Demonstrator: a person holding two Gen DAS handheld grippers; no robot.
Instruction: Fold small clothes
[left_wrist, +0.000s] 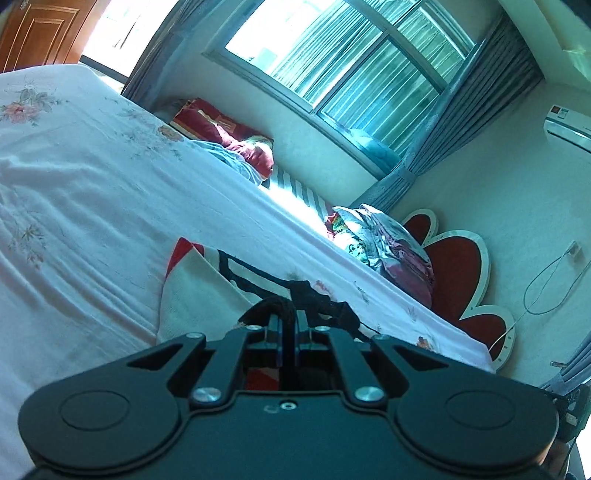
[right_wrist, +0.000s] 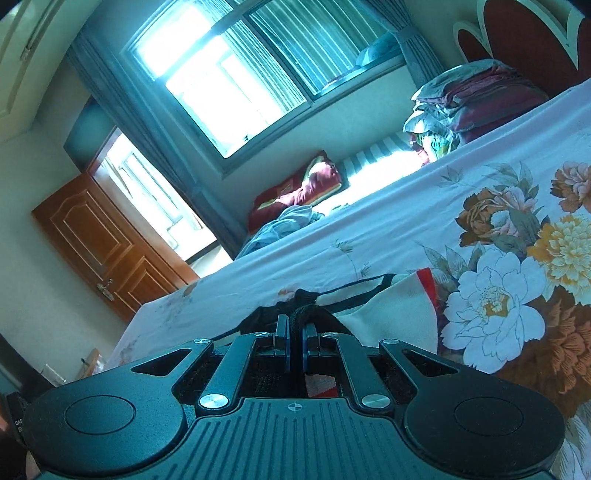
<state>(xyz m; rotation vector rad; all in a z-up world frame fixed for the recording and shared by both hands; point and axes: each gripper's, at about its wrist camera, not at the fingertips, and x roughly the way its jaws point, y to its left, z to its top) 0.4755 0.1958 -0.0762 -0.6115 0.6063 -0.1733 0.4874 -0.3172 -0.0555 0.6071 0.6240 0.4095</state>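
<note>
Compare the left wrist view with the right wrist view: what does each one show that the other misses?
Left only: a wall air conditioner and a looped white cable by the headboard.
Right only: the door's brass handle and the sheet's large flower print.
Both: the bed, window, folded pile by the headboard, and a white garment with black and red trim, its black edge pinched by the shut left gripper and right gripper.

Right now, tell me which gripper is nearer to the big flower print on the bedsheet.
Right. The right gripper has the flower print close on its right. The left gripper, gripping the same garment, shows only the print's edge farther right.
</note>
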